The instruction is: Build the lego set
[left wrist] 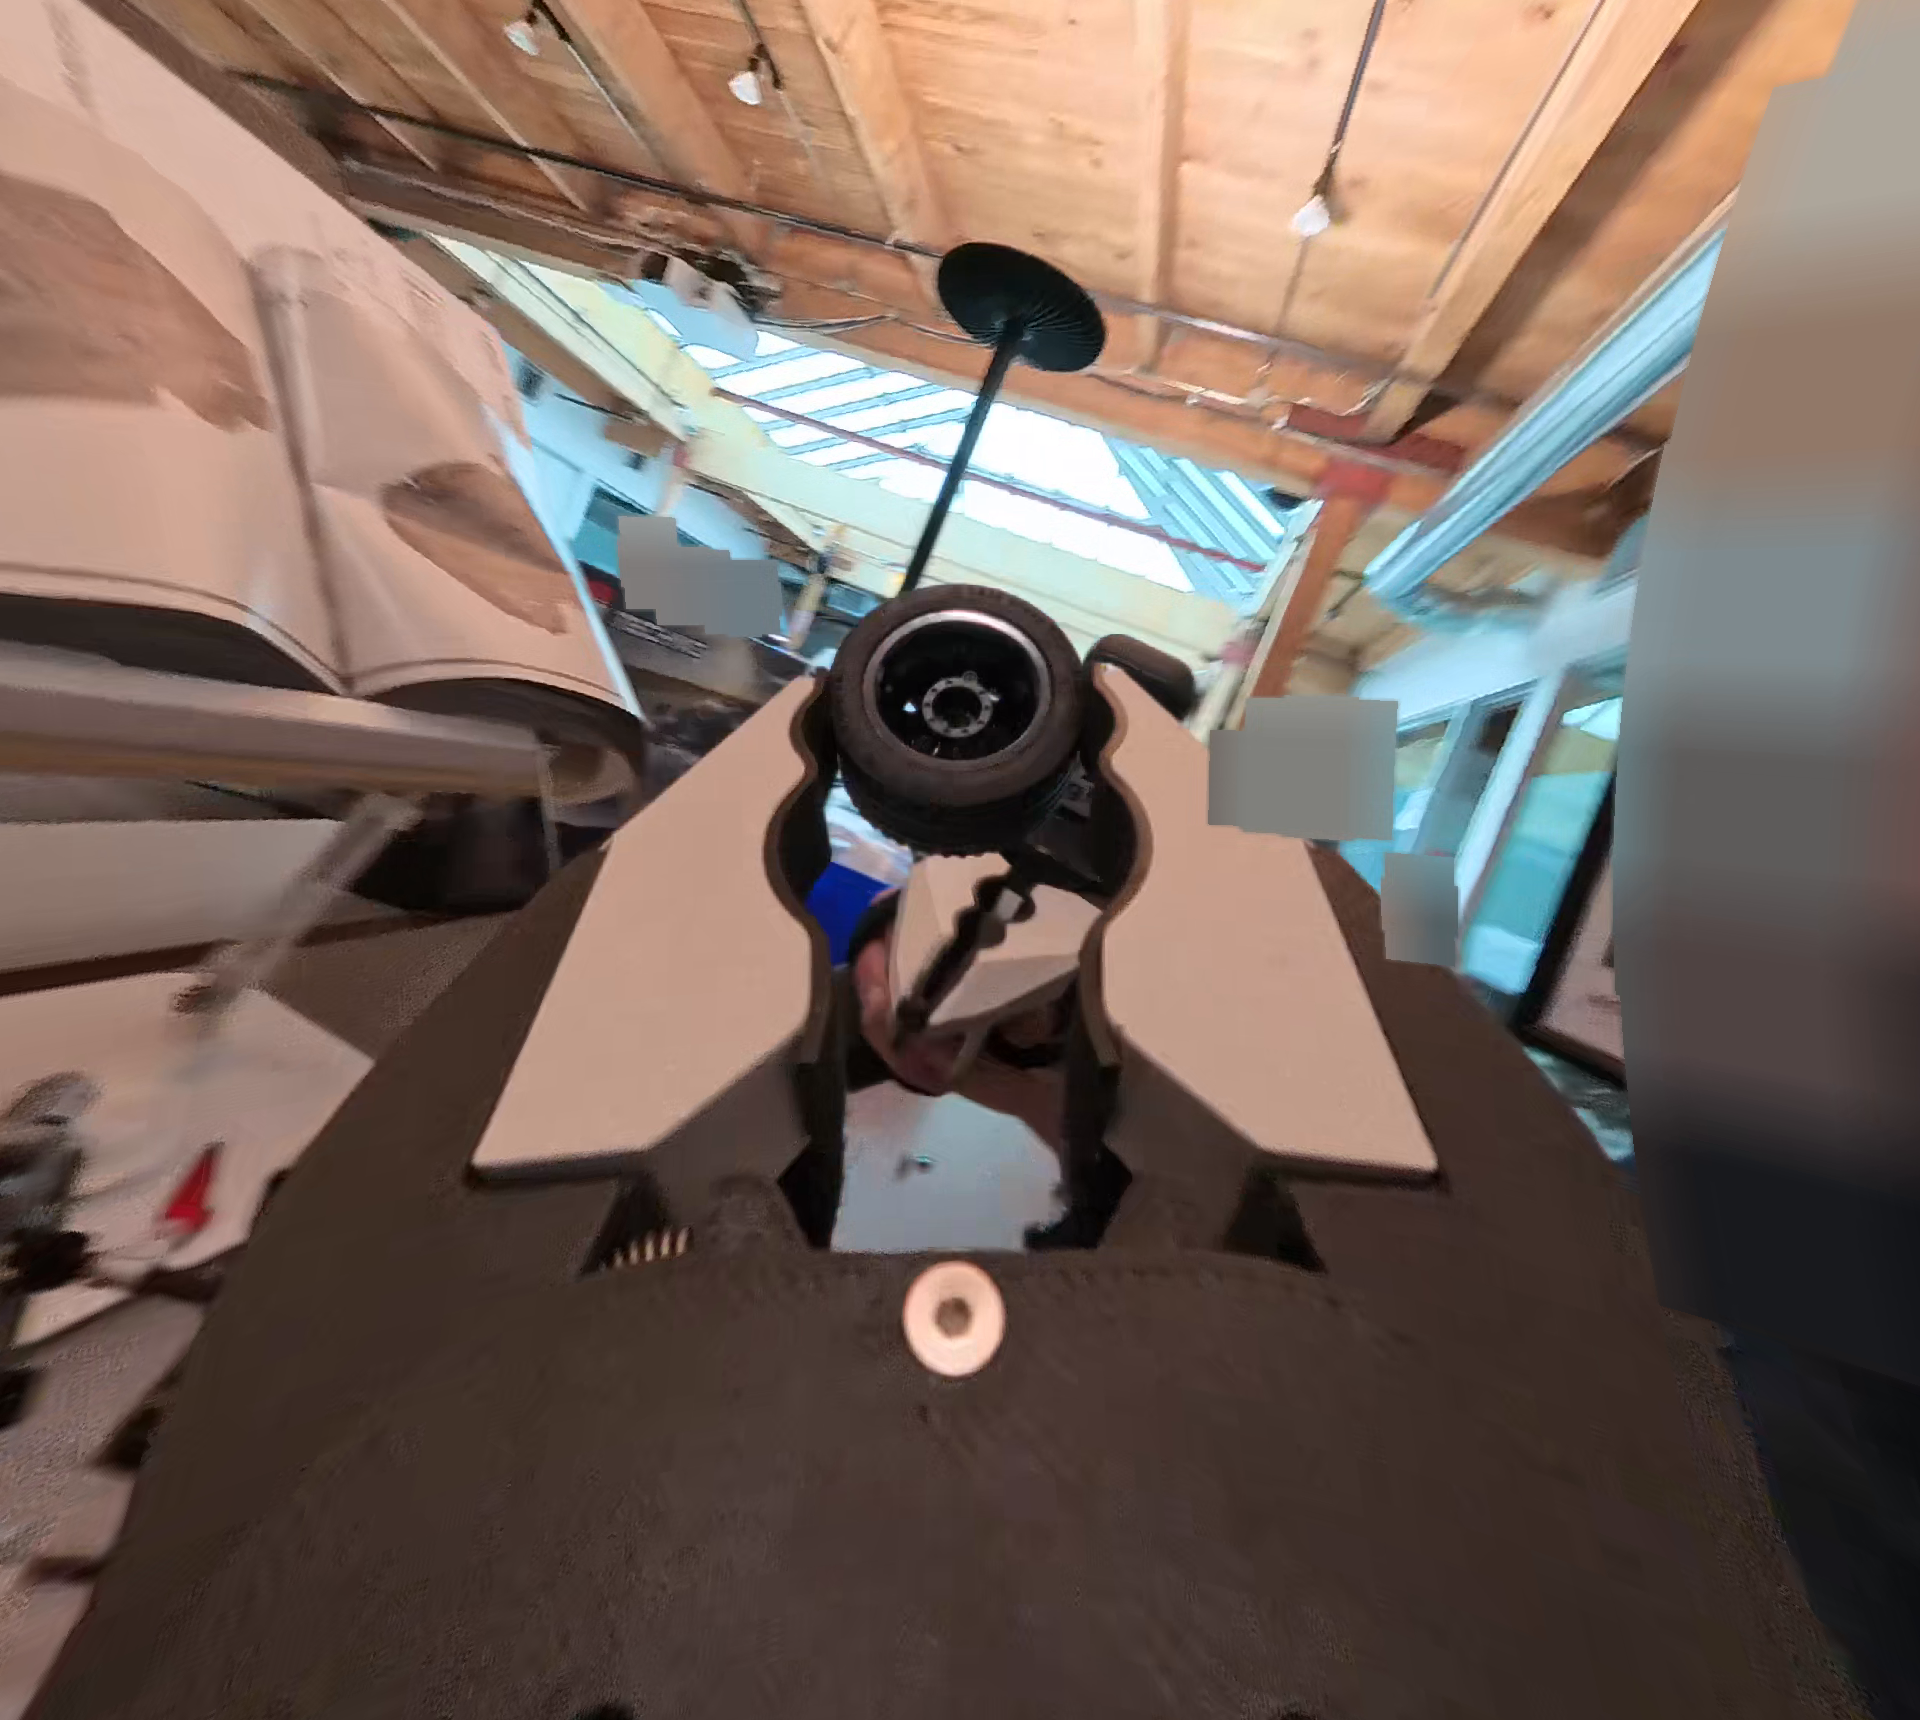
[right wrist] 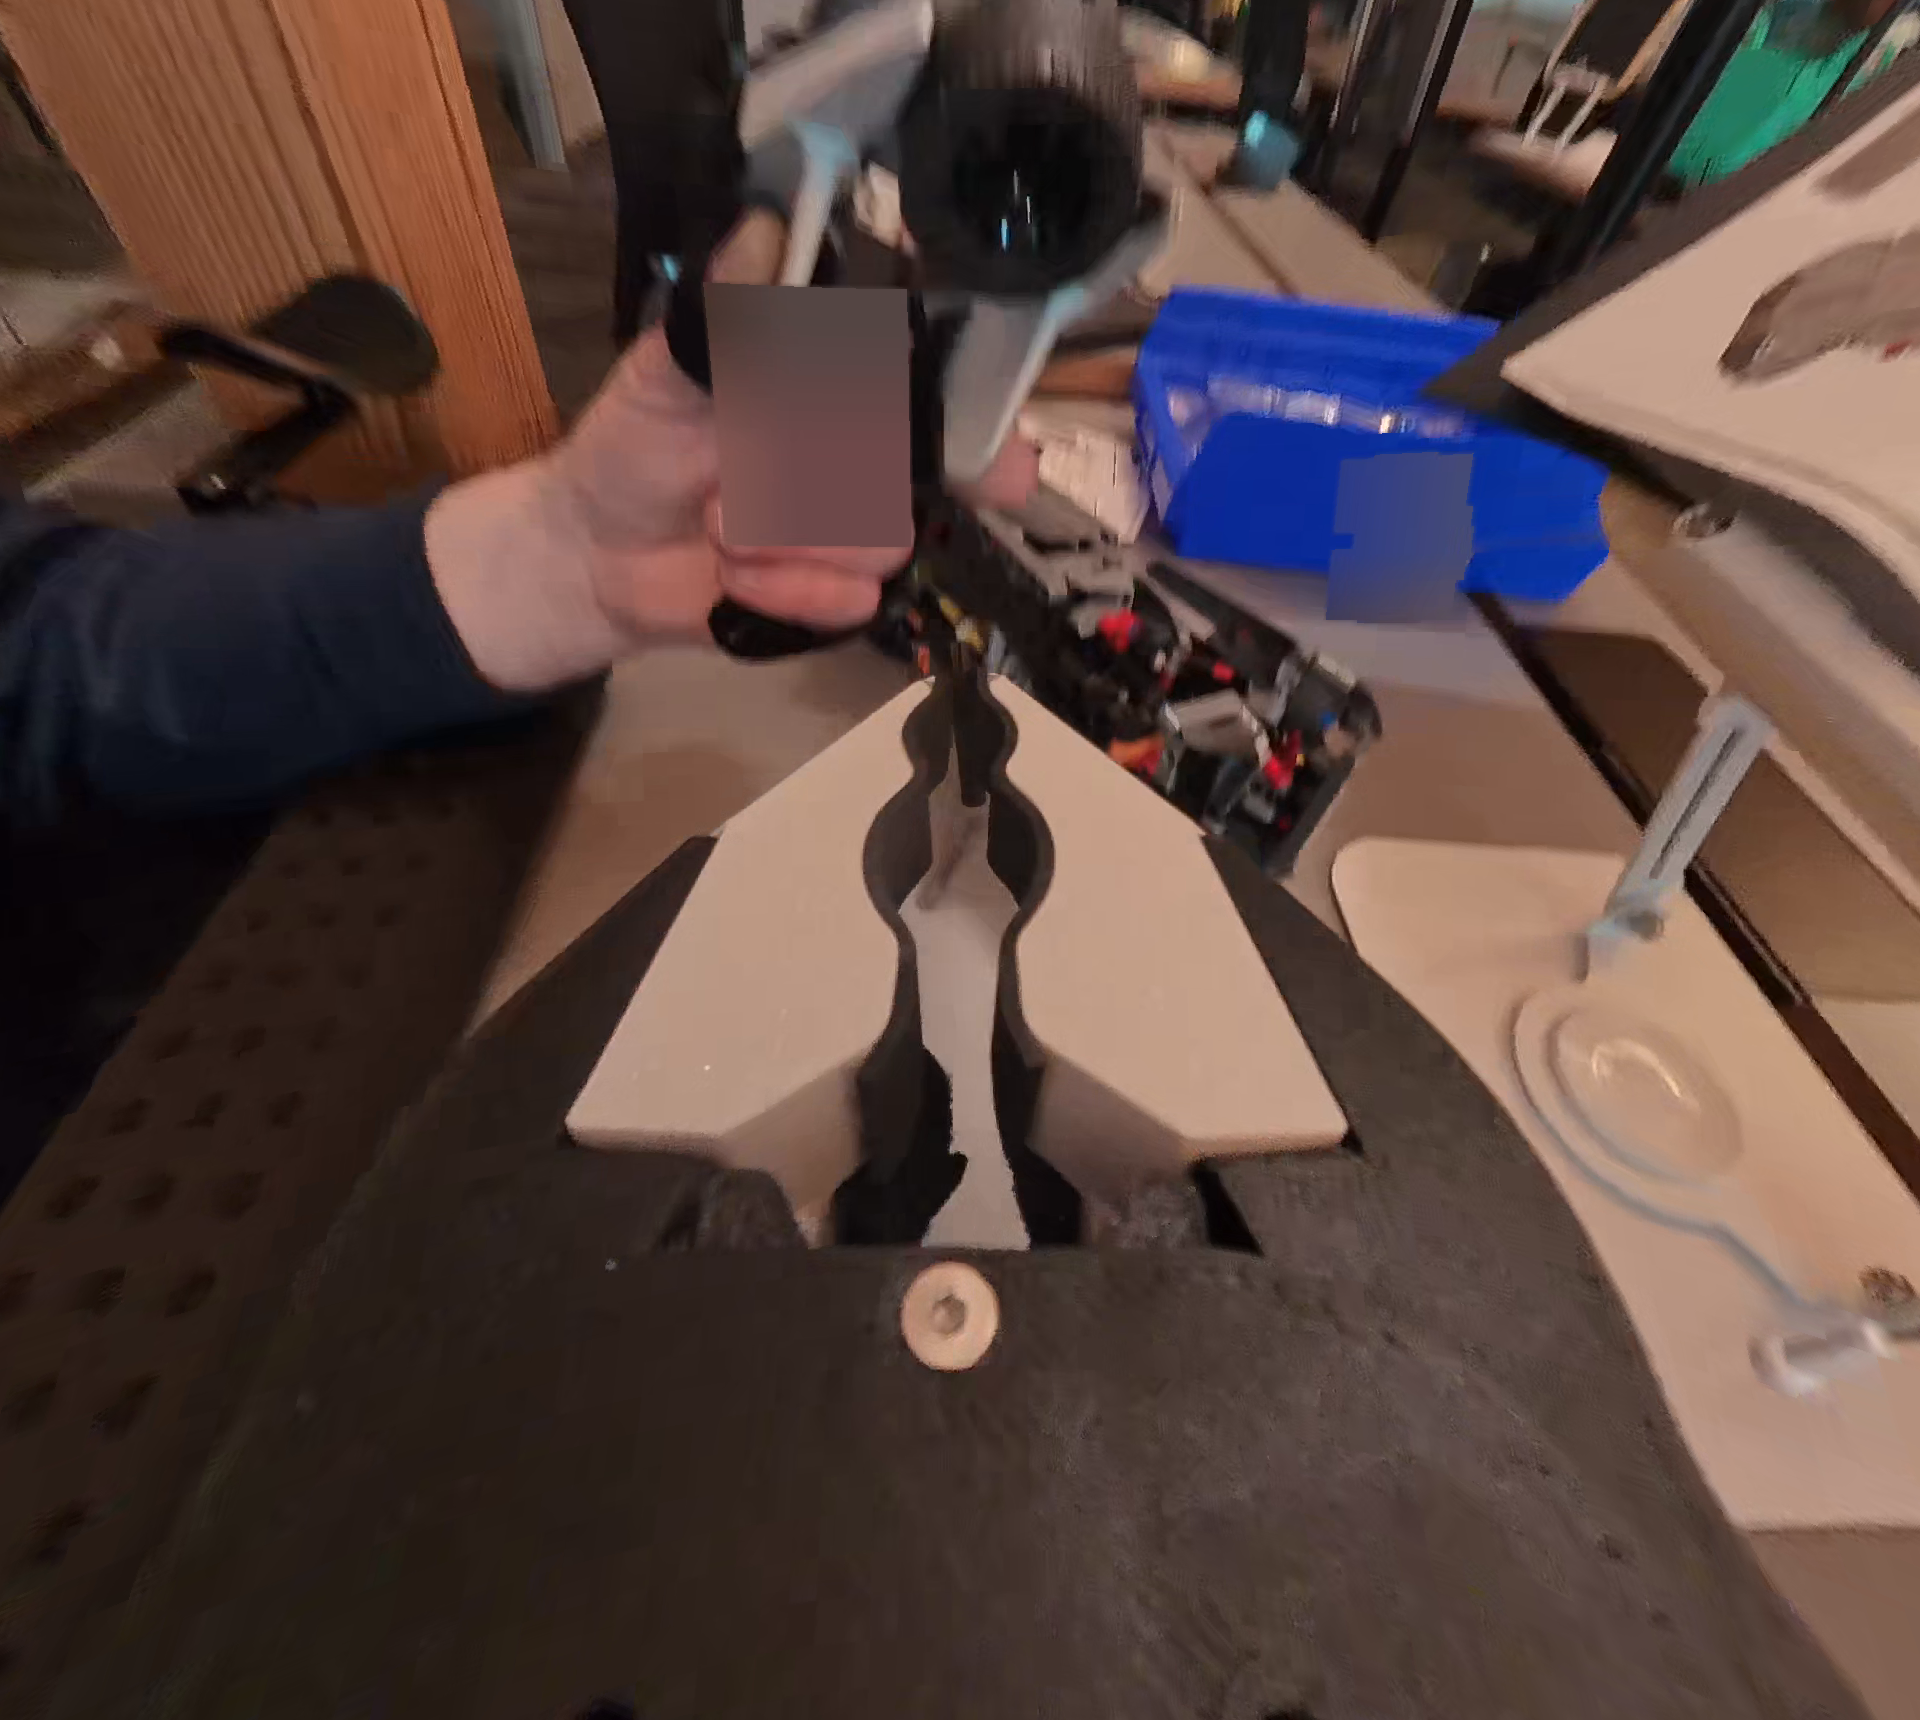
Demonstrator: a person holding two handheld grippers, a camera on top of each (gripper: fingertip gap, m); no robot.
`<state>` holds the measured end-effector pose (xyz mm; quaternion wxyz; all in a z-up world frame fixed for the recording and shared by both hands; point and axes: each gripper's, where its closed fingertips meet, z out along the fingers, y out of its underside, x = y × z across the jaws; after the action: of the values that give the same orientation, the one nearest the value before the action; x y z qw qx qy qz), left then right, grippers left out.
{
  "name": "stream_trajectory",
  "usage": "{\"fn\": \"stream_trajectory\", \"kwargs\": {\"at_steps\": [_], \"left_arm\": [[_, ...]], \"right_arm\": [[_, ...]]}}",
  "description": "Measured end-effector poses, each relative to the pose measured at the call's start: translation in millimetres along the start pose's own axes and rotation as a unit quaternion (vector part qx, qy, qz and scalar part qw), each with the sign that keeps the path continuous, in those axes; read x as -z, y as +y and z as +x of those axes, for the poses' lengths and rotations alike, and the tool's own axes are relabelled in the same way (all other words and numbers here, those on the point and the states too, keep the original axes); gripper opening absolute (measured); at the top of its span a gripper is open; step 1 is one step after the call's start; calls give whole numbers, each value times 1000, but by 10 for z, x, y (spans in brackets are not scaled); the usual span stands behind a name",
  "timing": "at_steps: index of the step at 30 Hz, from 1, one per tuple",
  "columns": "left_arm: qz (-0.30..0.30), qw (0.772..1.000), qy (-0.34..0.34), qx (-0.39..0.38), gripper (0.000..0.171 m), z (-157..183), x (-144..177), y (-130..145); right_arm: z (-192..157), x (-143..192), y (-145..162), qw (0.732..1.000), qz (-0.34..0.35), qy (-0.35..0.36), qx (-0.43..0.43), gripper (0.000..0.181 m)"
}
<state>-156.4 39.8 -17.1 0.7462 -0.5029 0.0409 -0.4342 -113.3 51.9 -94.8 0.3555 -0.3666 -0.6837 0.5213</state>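
My left gripper (left wrist: 956, 714) points up toward the ceiling and is shut on a black Lego wheel (left wrist: 951, 709) with a rubber tyre, held between its fingertips. A dark piece (left wrist: 1060, 823) sits just behind the wheel. My right gripper (right wrist: 961, 714) is shut on a thin black axle (right wrist: 966, 751) that sticks out past its tips. It also shows in the left wrist view (left wrist: 977, 953), just below the wheel. The left gripper shows in the right wrist view, held by a hand (right wrist: 623, 517). The black Lego model (right wrist: 1143, 683) with red parts lies on the table behind it.
A blue bin (right wrist: 1351, 444) stands behind the model. An open instruction book (left wrist: 260, 465) sits on a stand, at upper right in the right wrist view (right wrist: 1766, 340). A white mat (right wrist: 1475, 995) with a clear lens lies at right. A wooden post (right wrist: 312, 112) stands at left. Some 10 cm of space lies between my two pairs of fingers.
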Motion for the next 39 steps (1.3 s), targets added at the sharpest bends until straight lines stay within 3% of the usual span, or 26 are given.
{"fn": "stream_trajectory", "kwargs": {"at_steps": [6,15,19,21,26,29,33,39], "left_arm": [[-8,993,57,103,45,77,-147,140],[-130,990,16,-48,44,152,-291,548],[-142,988,13,-58,44,147,-328,638],[-142,985,9,-99,45,167,-342,647],[-170,952,-8,-256,44,281,-371,720],[-195,930,-26,-311,44,287,-383,787],[-198,920,-26,-338,44,332,-394,799],[-187,929,-32,-319,44,315,-353,722]], "right_arm": [[-7,46,-187,999,43,15,4,0],[-17,196,-286,996,82,-9,-32,0],[-51,168,-284,997,70,-4,-17,1],[-69,172,-298,997,74,-7,-13,0],[-118,200,-310,996,83,-20,2,0],[-136,210,-307,995,91,-29,7,0],[-170,238,-332,993,105,-40,16,0],[-201,264,-349,992,115,-52,18,0]]}}
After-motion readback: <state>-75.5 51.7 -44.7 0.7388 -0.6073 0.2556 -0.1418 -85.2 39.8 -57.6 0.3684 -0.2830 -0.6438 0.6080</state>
